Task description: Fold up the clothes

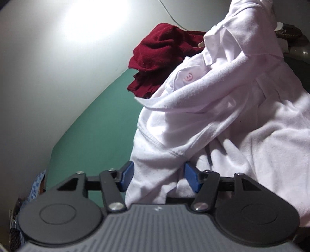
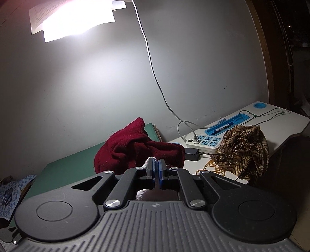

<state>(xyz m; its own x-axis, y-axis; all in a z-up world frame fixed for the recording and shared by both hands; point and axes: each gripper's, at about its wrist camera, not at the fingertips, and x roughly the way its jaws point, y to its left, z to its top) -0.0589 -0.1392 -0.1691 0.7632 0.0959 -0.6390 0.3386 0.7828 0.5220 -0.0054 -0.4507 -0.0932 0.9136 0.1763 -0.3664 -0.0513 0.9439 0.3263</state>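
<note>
Right gripper (image 2: 156, 167) is pinching a white cotton garment (image 1: 213, 108) hanging over the green mat (image 1: 96, 124), left gripper (image 1: 158, 177) jaws are straddling a fold unclamped — risking a bunched grab or snagging the crumpled red cloth (image 1: 164, 58) behind.

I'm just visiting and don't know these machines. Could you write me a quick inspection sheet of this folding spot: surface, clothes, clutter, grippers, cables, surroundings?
Surface: green mat, mostly bare on the near side.
Job's things: white garment bunched and lifted; dark red garment crumpled on the mat.
Clutter: brown patterned cloth, yellow rubber bands, blue patterned cloth.
Grippers: left gripper open, white fabric between its fingers; right gripper shut on a white fabric edge.
Cables: white cable runs down the wall to a power strip; black adapter beside it.
Surroundings: grey wall, brightly lit papers, white side desk.
</note>
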